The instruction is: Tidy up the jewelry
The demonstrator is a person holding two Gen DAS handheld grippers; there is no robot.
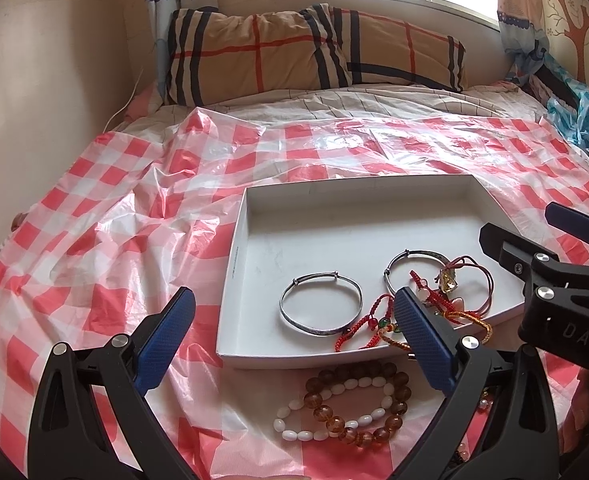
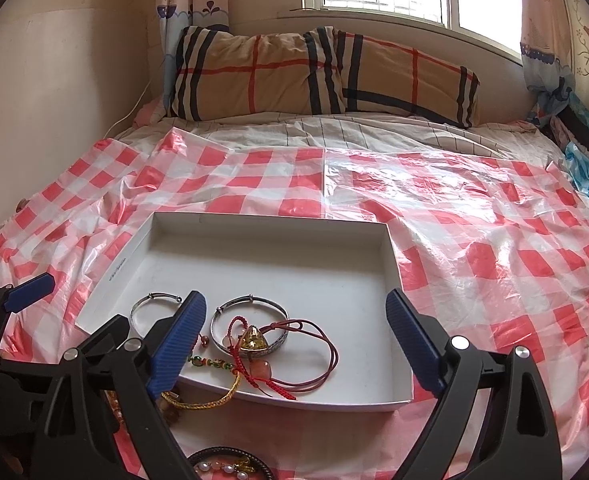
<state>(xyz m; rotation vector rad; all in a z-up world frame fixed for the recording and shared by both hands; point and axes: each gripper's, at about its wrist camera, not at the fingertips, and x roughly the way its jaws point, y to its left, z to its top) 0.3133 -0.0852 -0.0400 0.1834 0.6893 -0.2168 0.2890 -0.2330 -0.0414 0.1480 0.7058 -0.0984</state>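
A shallow white box tray (image 1: 230,280) (image 2: 266,236) lies on the red-checked plastic sheet. In it are two silver bangles (image 1: 320,308) (image 2: 250,320), a dark red cord with an amber pendant (image 1: 448,280) (image 2: 254,338) and red knotted strings (image 1: 374,320). An amber bead bracelet (image 1: 358,404) and a white bead bracelet (image 1: 326,420) lie on the sheet in front of the tray. My left gripper (image 1: 294,300) hovers open over the tray's near edge and holds nothing. My right gripper (image 2: 294,300) stands wide open above the pendant, with nothing pressed between its pads.
A gold braided cord (image 2: 210,400) hangs over the tray's near rim. A black ring with pearls (image 2: 230,464) lies at the bottom edge. A plaid pillow (image 1: 294,52) sits at the head of the bed, a wall runs along the left, and blue plastic (image 1: 582,116) is bunched at the far right.
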